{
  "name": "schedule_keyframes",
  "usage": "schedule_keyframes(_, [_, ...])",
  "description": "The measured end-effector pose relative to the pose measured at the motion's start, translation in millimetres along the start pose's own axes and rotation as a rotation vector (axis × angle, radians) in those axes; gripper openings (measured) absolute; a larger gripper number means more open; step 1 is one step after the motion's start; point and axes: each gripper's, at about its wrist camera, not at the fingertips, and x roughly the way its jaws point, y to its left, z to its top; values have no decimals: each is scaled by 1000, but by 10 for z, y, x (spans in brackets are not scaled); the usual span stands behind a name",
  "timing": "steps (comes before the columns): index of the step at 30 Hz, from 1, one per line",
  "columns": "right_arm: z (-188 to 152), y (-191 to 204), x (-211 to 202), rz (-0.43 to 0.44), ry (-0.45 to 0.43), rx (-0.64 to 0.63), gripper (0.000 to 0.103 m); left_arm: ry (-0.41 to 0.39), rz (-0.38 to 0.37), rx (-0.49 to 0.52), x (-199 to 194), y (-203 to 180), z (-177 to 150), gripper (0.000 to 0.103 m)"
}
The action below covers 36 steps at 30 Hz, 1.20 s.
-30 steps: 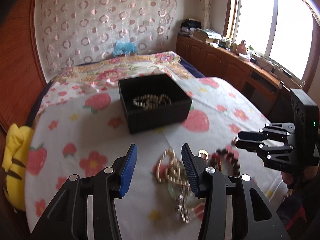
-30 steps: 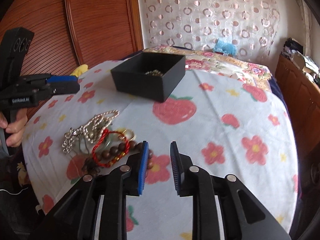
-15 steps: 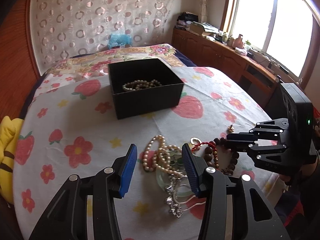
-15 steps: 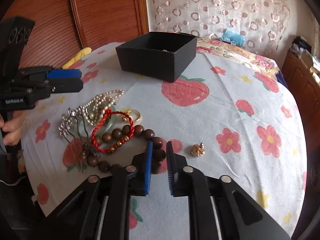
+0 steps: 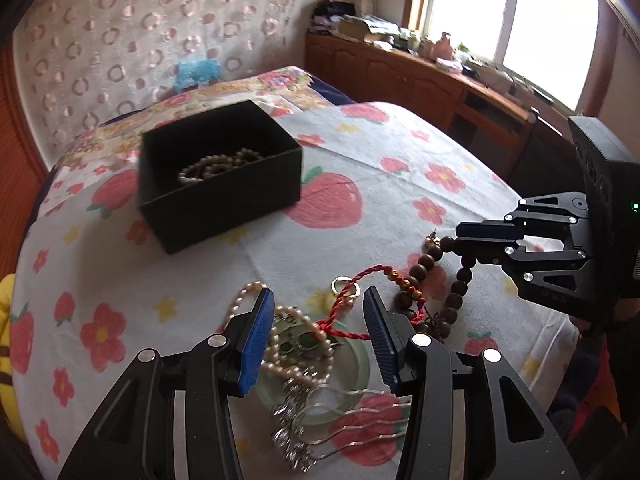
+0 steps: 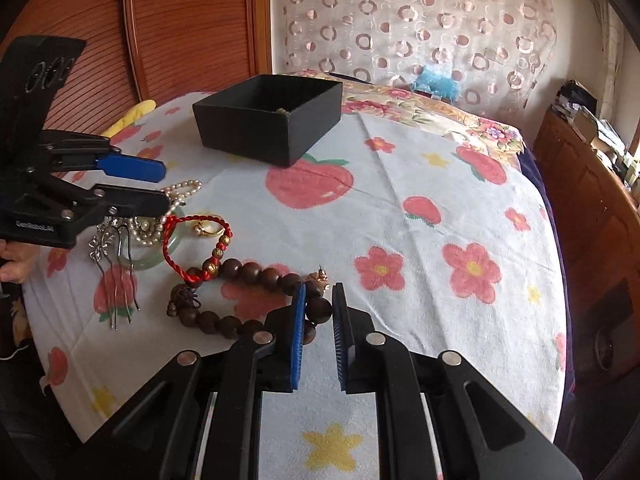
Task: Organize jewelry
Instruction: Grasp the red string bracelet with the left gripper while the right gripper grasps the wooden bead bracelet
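- The left gripper (image 5: 318, 320) hovers low over the jewelry pile at the left of the table, jaws wide apart and holding nothing; in the right wrist view it (image 6: 160, 186) reaches in from the left edge.
- Beneath it lies a tangle — a pearl necklace (image 5: 280, 334), a pale green jade bangle (image 5: 352, 384) and a silver hair comb (image 6: 114, 268) whose prongs point toward the near table edge.
- A red braided cord bracelet (image 6: 188, 248) with gold beads lies over the bangle's rim, with a gold ring (image 6: 206, 230) just beside it.
- The black box (image 6: 272, 118) sits open farther back on the strawberry-and-flower tablecloth (image 6: 420, 208), well apart from the pile; a string of pale beads (image 5: 218, 166) already lies inside it.
- The dark wooden bead bracelet (image 6: 248, 276) lies right of the cord bracelet, touching it at its tasselled end.
- The right gripper (image 6: 318, 308) is down at that bracelet's right end, its jaws narrowly apart with one bead between the blue pads — whether they actually press on it I cannot tell.
- A small gold earring (image 6: 320, 278) rests just past the fingertips, against the beads.
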Motion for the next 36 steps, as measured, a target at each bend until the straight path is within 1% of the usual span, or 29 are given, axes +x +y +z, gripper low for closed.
schedule_keyframes(2, [-15, 19, 29, -1, 8, -6, 15, 22, -11, 18, 65, -28, 17, 44])
schedule_keyframes(3, [-26, 28, 50, 0, 13, -8, 15, 28, -11, 28, 85, -36, 25, 42])
schedule_keyframes(5, [-35, 48, 76, 8, 14, -9, 15, 47, -12, 49, 135, -66, 37, 38])
schedule_keyframes(7, [-26, 74, 89, -3, 8, -18, 15, 59, -12, 53, 173, -79, 45, 30])
schedule_keyframes(9, [-25, 74, 93, -3, 6, -19, 15, 67, -14, 50, 198, -77, 56, 27])
schedule_keyframes(11, [-29, 69, 97, 6, 7, -10, 15, 73, -10, 47, 211, -72, 51, 26])
schedule_keyframes(13, [-32, 55, 102, 20, 7, 2, 15, 79, -10, 49, 221, -69, 49, 22])
schedule_keyframes(18, [-40, 43, 110, 21, 9, 9, 15, 91, -6, 62, 260, -84, 30, 22])
schedule_keyframes(20, [-46, 36, 109, 21, 12, 10, 15, 92, -3, 70, 269, -89, 30, 20])
schedule_keyframes(21, [-48, 33, 112, 22, 14, 11, 15, 93, -4, 72, 269, -91, 25, 14])
schedule_keyframes(22, [-49, 37, 121, 21, 18, 10, 15, 95, -6, 73, 277, -95, 42, 5])
schedule_keyframes(24, [-47, 34, 123, 17, 18, 7, 15, 94, -12, 73, 264, -96, 35, 3])
schedule_keyframes(28, [-44, 36, 127, 16, 19, 6, 15, 52, -2, 65, 150, -92, 50, 2])
schedule_keyframes(30, [-45, 43, 128, 17, 19, 7, 15, 12, -7, 47, 32, -81, 74, 2])
schedule_keyframes(31, [-48, 42, 130, 17, 19, 7, 15, -22, -10, 34, -70, -79, 100, 2])
schedule_keyframes(34, [-47, 41, 130, 17, 19, 7, 16, -93, -16, 10, -296, -71, 158, 2])
schedule_keyframes(36, [-47, 43, 131, 18, 19, 8, 16, -124, -21, -2, -400, -67, 194, 2])
